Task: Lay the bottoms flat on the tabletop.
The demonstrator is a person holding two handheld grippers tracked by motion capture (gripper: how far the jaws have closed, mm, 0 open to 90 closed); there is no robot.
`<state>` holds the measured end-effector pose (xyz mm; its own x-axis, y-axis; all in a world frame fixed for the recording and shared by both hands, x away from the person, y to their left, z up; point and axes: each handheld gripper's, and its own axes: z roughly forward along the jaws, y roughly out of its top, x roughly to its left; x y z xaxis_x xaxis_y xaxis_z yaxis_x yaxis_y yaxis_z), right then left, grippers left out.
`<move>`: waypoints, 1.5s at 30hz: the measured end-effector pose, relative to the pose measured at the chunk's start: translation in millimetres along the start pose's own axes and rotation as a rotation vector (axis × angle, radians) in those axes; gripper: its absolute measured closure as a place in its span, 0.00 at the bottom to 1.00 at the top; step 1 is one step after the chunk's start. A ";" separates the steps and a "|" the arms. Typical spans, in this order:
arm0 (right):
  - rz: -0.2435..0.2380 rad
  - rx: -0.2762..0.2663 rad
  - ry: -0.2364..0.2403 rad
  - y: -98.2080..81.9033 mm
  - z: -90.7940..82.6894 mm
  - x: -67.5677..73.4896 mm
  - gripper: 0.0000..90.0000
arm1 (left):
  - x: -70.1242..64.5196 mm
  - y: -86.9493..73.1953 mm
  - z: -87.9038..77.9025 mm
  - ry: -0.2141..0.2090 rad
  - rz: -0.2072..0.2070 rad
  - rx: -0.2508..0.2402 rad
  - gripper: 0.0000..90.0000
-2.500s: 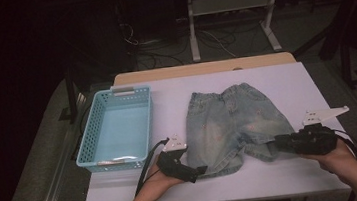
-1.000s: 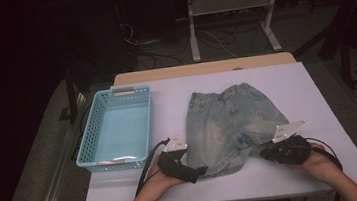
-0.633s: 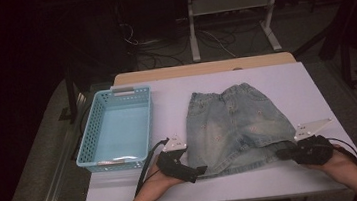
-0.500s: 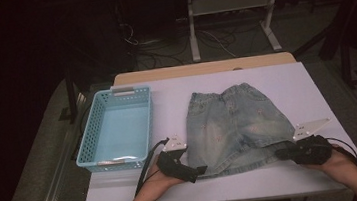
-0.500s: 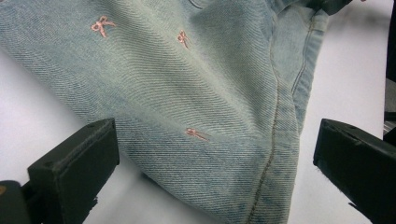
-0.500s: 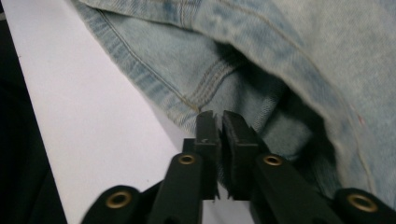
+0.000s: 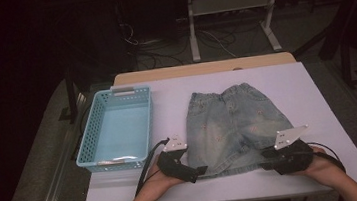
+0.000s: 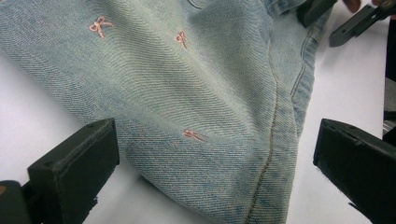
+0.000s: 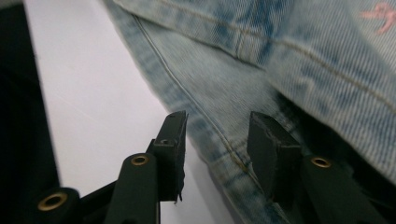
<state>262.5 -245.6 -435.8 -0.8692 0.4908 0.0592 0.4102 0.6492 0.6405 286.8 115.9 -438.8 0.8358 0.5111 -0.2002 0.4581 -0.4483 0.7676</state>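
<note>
Light-blue denim shorts (image 7: 234,125) with small pink bows lie flat on the white table (image 7: 311,91), waistband at the far side. My left gripper (image 7: 200,170) is at the near left hem. Its jaws stand wide apart over the fabric (image 8: 187,93), so it is open (image 8: 215,140). My right gripper (image 7: 268,159) is at the near right hem. Its jaws have just been opening, and the hem edge (image 9: 224,140) lies loose in the gap between them (image 9: 217,126). The right gripper's black jaws (image 8: 327,14) also appear far off in the left gripper view.
A light-blue plastic basket (image 7: 117,132) stands on the table's left side, its inside bare. A wooden strip (image 7: 203,68) runs along the table's far edge. Beyond it are a dark floor with cables and a metal stand (image 7: 230,9).
The right gripper drew the shorts' right leg out to the right and flat, then came back a little to the left with its jaws parted. The left gripper has stayed put.
</note>
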 end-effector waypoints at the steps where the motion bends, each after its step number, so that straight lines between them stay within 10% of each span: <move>1: -0.003 0.004 -0.003 -1.0 0.8 -1.0 0.64 | 0.2 0.0 -0.1 0.000 0.001 0.000 0.00; 16: -0.055 0.009 0.000 -9.0 3.2 -5.4 0.80 | -0.9 0.2 1.2 -0.001 0.002 0.002 0.00; 24: 0.017 -0.054 0.064 -0.5 -0.7 -8.4 0.95 | -1.3 0.4 1.4 -0.004 0.003 -0.001 0.00; 45: -0.154 0.024 0.184 34.9 30.8 48.3 0.95 | -0.3 0.9 -1.2 -0.001 0.001 -0.011 0.00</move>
<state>243.3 -181.3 -434.1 -0.9567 0.2726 0.1020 0.2736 0.7227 0.6347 286.6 116.2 -437.3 0.8368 0.5096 -0.2001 0.4537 -0.4410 0.7744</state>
